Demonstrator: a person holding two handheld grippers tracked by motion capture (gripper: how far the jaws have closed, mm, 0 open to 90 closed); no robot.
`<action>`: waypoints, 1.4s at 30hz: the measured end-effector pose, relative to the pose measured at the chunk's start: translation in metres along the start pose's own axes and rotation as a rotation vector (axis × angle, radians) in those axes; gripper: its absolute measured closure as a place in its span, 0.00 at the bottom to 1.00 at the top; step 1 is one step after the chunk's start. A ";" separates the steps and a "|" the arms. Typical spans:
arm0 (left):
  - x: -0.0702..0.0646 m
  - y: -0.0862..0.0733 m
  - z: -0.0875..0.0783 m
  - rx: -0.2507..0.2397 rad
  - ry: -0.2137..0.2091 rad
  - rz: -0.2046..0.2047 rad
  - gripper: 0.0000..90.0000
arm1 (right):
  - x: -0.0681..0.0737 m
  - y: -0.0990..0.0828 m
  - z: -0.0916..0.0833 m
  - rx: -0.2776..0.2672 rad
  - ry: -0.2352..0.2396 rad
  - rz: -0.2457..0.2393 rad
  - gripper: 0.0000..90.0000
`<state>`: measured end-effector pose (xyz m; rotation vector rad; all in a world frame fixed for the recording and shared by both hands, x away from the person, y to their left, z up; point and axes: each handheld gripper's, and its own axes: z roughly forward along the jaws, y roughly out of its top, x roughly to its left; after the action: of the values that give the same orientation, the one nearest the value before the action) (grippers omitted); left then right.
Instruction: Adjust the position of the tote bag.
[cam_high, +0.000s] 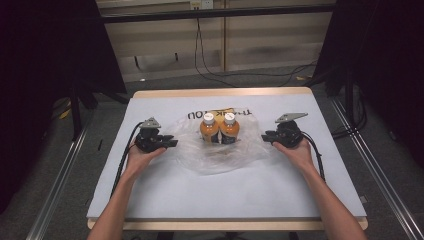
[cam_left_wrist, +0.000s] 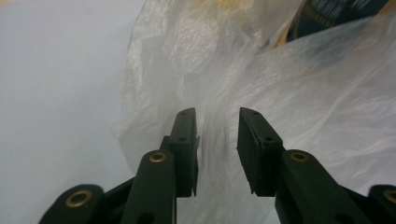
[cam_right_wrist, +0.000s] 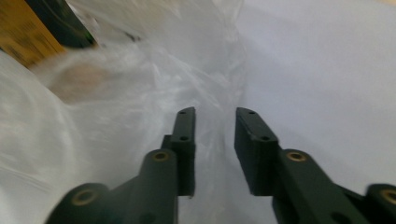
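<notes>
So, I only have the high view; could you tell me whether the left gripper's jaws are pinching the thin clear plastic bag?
Observer: No, the left gripper stands open; a fold of the thin clear plastic bag lies between its jaws, unpinched.
Operator: And the right gripper?
Observer: Open too, with the bag's edge at its jaws.
Operator: Is anything close ahead of it?
Observer: An orange, dark-labelled bottle lies well beyond its tips.

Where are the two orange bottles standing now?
In the high view the two orange bottles stand side by side on the thin plastic bag, at the far middle of the table, between the left gripper and the right gripper.
</notes>
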<state>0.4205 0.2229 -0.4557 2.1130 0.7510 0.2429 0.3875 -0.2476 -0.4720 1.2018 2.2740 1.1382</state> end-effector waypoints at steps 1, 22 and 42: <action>0.000 0.002 -0.003 -0.012 0.001 0.002 0.70 | 0.001 0.002 -0.002 -0.012 0.005 -0.001 0.74; -0.052 0.057 0.015 -0.006 -0.100 0.178 0.88 | 0.035 0.043 -0.035 -0.128 0.122 -0.111 0.96; -0.037 0.058 0.080 0.246 -0.076 0.243 1.00 | 0.045 0.059 0.046 0.147 0.172 -0.168 1.00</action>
<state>0.4493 0.1220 -0.4561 2.4351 0.4987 0.2073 0.4204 -0.1692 -0.4515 0.9733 2.5720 1.0637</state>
